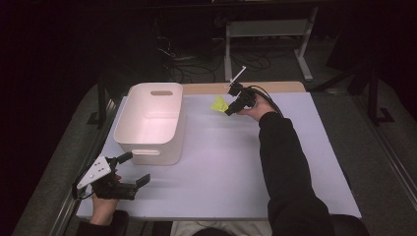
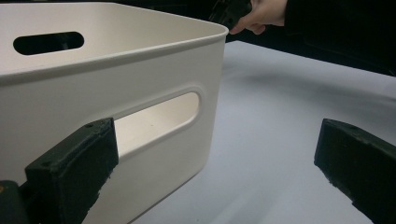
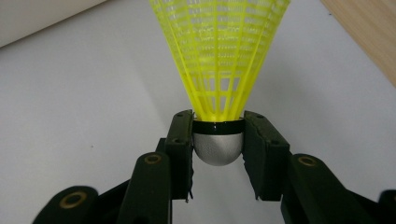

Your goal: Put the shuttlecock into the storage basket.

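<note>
A pale lavender-grey rectangular tabletop (image 1: 216, 162) carries a white plastic storage bin with rounded corners and slot handles (image 1: 150, 123) on its left half, standing upright with its open top showing a bare inside. At the near left corner of the table, just in front of the bin's near wall, the left gripper (image 1: 134, 169) rests low with its two black jaws spread wide apart and nothing between them; in the left gripper view one jaw sits against the bin's handle slot (image 2: 159, 119) and the other stands well off over bare table. Far across the table, near its back edge and right of the bin, the right gripper (image 1: 227, 109) is clamped on a yellow plastic shuttlecock with a silvery rounded cap (image 3: 218, 93), both jaws pressed to the cap with the mesh skirt pointing away from the hand
</note>
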Action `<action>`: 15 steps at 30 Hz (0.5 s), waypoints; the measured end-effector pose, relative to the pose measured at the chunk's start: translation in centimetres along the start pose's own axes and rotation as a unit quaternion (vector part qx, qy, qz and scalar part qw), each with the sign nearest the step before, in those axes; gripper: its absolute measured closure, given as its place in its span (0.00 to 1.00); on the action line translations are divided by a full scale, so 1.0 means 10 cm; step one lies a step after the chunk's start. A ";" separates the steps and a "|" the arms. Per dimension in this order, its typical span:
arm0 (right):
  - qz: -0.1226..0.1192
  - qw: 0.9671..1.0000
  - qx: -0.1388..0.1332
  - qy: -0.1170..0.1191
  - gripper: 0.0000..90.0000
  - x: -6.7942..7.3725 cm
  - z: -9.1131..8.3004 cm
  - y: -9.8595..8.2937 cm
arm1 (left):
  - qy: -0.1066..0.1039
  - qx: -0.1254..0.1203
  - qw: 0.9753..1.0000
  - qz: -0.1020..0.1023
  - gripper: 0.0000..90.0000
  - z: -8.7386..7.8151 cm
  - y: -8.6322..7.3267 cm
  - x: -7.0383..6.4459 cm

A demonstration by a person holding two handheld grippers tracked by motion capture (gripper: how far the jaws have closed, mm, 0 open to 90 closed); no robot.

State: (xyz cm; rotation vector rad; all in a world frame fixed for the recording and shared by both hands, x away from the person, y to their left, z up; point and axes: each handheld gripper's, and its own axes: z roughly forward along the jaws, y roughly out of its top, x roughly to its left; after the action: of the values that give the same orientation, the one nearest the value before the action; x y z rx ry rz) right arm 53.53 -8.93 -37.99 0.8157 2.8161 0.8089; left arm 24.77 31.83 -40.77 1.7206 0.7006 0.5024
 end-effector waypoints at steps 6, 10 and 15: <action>-0.008 1.000 -0.006 -0.001 0.70 0.08 -0.09 0.02 | 0.000 0.000 1.000 0.000 0.00 0.00 0.00 0.00; -0.016 1.000 -0.007 0.000 0.70 0.14 -0.15 0.02 | 0.000 0.000 1.000 0.000 0.00 0.00 0.00 0.00; -0.021 1.000 -0.015 0.000 0.70 0.21 -0.25 0.03 | 0.001 0.000 1.000 -0.001 0.00 0.00 0.00 0.00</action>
State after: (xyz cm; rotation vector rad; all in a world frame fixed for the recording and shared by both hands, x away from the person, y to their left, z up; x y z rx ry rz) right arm 51.29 -8.82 -35.61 0.7507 2.8037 0.8442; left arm 24.75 31.86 -40.76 1.7202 0.7032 0.5028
